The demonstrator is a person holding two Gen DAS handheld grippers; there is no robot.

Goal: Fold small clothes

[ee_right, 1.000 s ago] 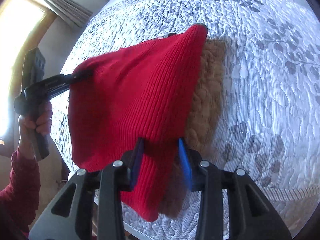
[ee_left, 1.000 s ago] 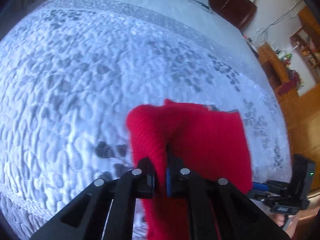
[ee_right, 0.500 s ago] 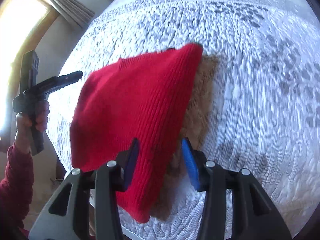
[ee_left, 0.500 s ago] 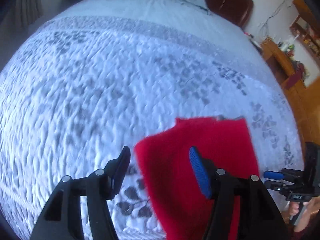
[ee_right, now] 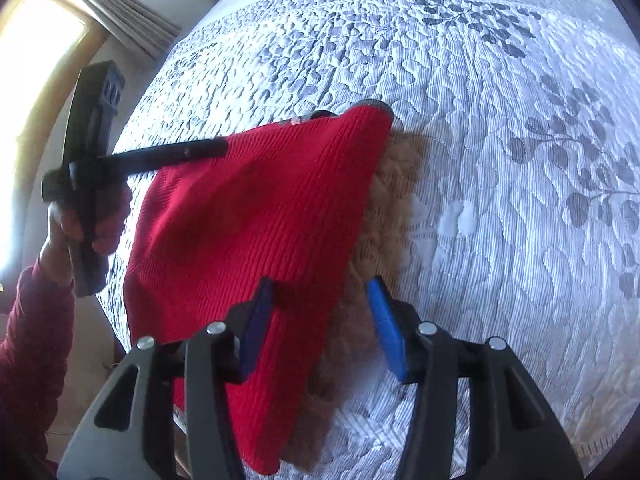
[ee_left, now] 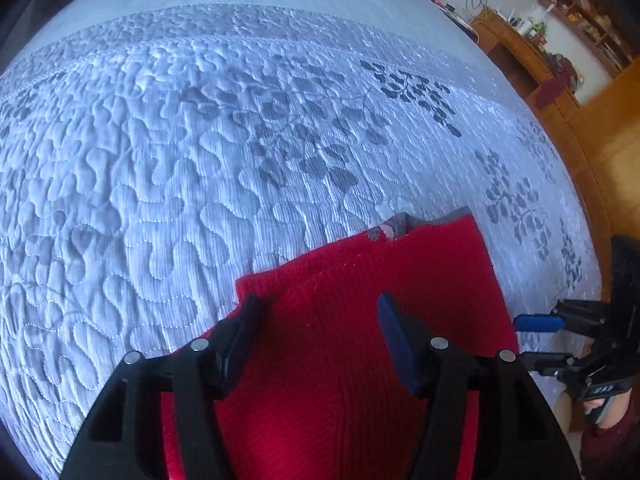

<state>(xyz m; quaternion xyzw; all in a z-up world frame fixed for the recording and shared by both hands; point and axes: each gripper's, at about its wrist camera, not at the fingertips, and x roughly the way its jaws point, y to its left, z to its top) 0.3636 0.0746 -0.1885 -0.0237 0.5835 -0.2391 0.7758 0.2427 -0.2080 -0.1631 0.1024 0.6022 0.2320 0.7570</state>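
Hidden/cut off: the red knit garment point(ee_left: 360, 360) runs out of the left wrist view at 6 o'clock, so its near edge can't be seen. A grey scrap point(ee_left: 394, 226) pokes out at its 12 o'clock edge; what it belongs to can't be told. In the right wrist view a tan fuzzy item point(ee_right: 384, 216) lies under the garment, w/ only its 3 o'clock side showing.

Garment point(ee_right: 256, 232) lies flat on the white quilted bedspread point(ee_left: 200, 160), near the bed edge.

Left gripper point(ee_left: 316, 344): jaws wide apart, holding nothing, above the garment. Seen from the right cam, left gripper point(ee_right: 208, 148) sits at the garment's 10 o'clock corner; contact can't be told.

Right gripper point(ee_right: 320, 324): jaws wide apart, nothing clamped, straddling the garment's edge and the tan item. In the left view it point(ee_left: 540, 340) is at 3 o'clock, beside the garment.

Containers: none in view.
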